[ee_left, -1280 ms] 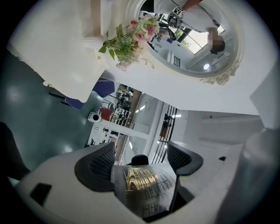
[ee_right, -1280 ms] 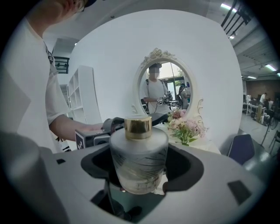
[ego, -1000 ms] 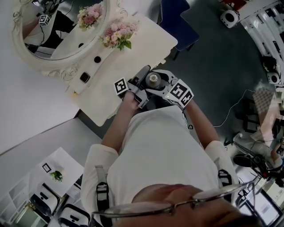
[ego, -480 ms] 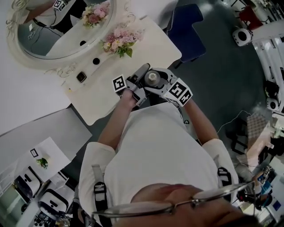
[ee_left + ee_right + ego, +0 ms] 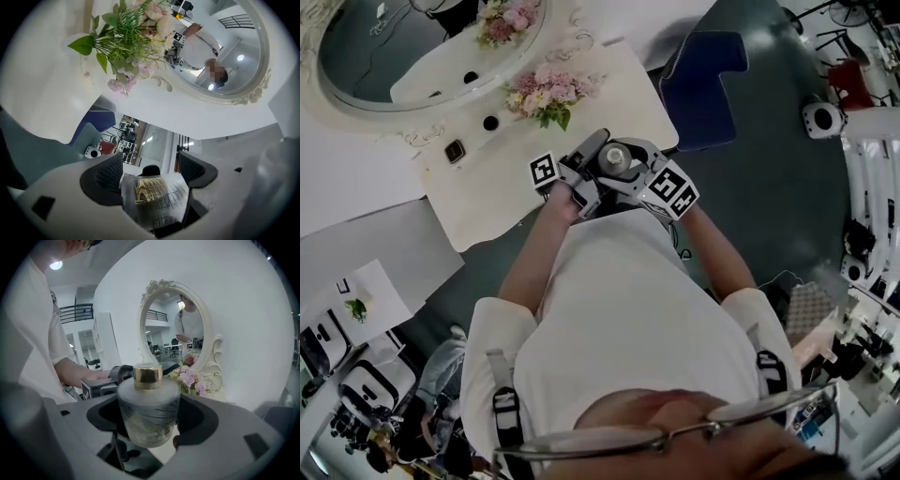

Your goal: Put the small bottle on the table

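The small bottle [image 5: 148,411] is frosted glass with a dark leaf pattern and a gold cap. It stands upright between the jaws of my right gripper [image 5: 149,416], which is shut on it. In the head view the bottle's cap [image 5: 614,157] shows between the two grippers, at the near edge of the white table [image 5: 487,192]. My left gripper [image 5: 153,172] also has the bottle's patterned body [image 5: 157,199] filling the gap between its pads. In the right gripper view, the left gripper and the hand that holds it lie just behind the bottle.
On the table stand pink flowers [image 5: 546,92], a white-framed oval mirror [image 5: 403,56], a black round thing [image 5: 490,122] and a small dark square thing [image 5: 453,150]. A blue chair [image 5: 703,84] stands at the table's right end. Cables and equipment lie on the dark floor.
The head view has swung round, so the table and mirror sit further up and left. Both grippers and the bottle keep their place at the table's near edge.
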### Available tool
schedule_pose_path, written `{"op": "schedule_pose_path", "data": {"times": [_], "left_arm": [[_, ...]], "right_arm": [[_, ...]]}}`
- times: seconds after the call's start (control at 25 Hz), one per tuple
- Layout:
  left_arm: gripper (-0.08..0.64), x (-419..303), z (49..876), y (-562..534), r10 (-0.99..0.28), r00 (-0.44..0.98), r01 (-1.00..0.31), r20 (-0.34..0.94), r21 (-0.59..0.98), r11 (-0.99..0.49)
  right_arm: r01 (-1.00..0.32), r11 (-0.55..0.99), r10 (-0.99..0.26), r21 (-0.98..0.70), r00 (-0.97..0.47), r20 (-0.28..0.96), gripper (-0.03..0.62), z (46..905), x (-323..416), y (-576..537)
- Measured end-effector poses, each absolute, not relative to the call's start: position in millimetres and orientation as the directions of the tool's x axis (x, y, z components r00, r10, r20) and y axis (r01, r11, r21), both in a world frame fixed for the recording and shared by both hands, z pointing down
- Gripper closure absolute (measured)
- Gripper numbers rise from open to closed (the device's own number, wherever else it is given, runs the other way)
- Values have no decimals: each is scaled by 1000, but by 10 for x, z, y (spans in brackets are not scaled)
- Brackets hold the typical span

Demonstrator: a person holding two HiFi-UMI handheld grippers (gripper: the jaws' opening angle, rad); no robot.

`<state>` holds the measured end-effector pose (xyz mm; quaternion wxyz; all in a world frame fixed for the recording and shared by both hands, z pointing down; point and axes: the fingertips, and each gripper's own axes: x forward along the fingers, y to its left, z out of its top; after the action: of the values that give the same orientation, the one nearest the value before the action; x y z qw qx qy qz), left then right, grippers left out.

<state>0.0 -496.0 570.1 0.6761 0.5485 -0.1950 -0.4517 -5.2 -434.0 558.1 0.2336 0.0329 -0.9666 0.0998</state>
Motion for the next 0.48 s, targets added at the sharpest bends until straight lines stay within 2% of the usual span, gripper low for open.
{"op": "schedule_pose_path", "data": {"times": [0.48], "left_arm": [[193,-223,6239,-5129,-905,409,380,-115,923,55]], "right_arm": [[-77,969,48,-236,-875,482,249,6060,-15,-5014]]}}
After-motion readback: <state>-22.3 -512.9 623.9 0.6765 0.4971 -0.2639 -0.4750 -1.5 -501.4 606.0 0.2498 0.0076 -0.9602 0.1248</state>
